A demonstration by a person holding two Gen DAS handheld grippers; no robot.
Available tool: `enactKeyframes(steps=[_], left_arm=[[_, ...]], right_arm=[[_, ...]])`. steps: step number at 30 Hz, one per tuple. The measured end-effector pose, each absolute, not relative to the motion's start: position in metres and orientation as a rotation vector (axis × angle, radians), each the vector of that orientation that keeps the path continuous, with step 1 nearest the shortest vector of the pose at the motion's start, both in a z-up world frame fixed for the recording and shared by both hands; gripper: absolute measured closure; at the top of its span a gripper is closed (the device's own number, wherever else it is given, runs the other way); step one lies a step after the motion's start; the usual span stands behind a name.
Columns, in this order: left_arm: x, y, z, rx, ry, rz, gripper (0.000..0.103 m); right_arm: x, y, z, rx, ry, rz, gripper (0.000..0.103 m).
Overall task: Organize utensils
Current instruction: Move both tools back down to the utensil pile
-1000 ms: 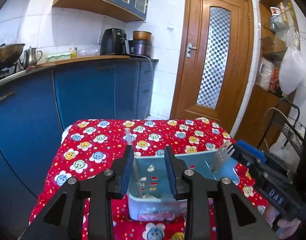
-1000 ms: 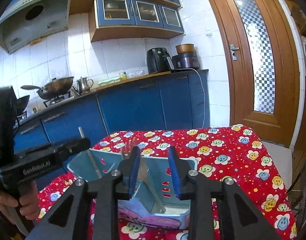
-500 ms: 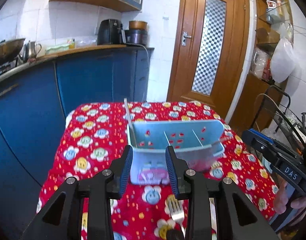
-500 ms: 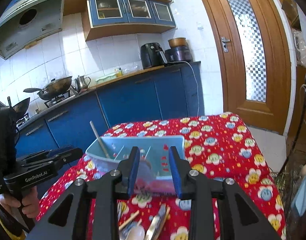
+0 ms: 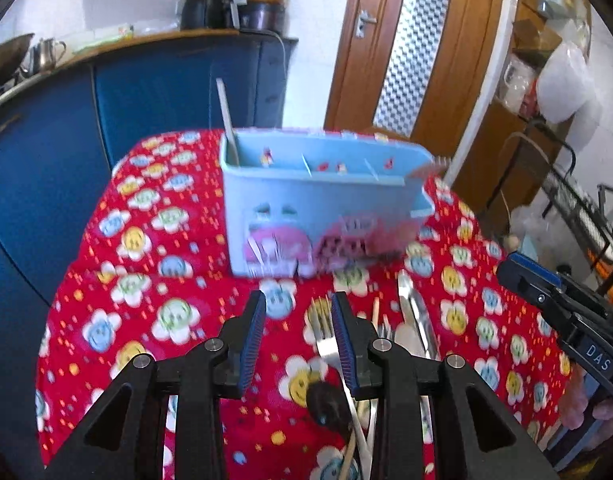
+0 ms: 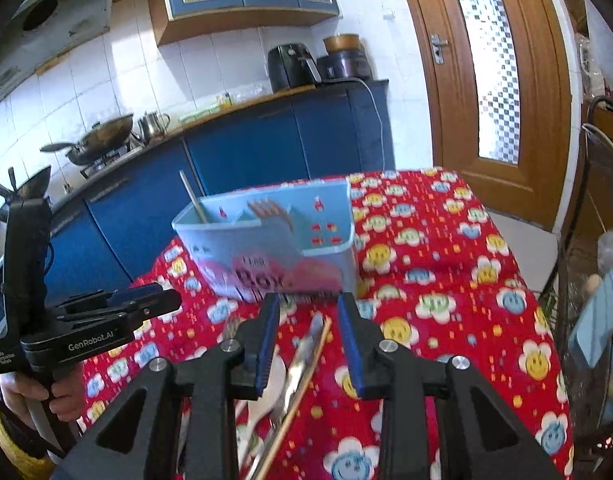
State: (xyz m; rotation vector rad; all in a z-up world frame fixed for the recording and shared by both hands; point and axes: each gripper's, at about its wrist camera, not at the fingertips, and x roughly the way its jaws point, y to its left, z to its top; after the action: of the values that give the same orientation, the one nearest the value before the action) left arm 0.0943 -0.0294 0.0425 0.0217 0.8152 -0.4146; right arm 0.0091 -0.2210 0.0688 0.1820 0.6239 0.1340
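Both jaws gape empty; blue caddy (image 5: pixel 322 200) stands beyond fork (image 5: pixel 326 340), chopstick (image 6: pixel 302 384) on tablecloth (image 5: pixel 118 292).

Both wrist cameras sit low over the near edge of the table (image 5: pixel 86 280), looking forward along their own fingers toward its far edge. The left view faces the door (image 5: pixel 418 40); the right view angles toward the kitchen counter (image 6: pixel 242 108). Both share the blue caddy (image 5: pixel 318 216) (image 6: pixel 266 248), close ahead.

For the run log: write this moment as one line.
left gripper: open, empty | right gripper: open, empty | caddy: upright on tablecloth, holds a stick and a fork | fork, chopstick: loose on cloth
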Motion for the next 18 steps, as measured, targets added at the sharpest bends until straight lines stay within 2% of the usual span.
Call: enactKeyframes(steps=[18], left_arm=[[0.093,-0.058,-0.003,0.092,1.041,-0.462,0.069]], right_arm=[[-0.008,-0.242,0.035,0.249,0.734,0.106,0.069]])
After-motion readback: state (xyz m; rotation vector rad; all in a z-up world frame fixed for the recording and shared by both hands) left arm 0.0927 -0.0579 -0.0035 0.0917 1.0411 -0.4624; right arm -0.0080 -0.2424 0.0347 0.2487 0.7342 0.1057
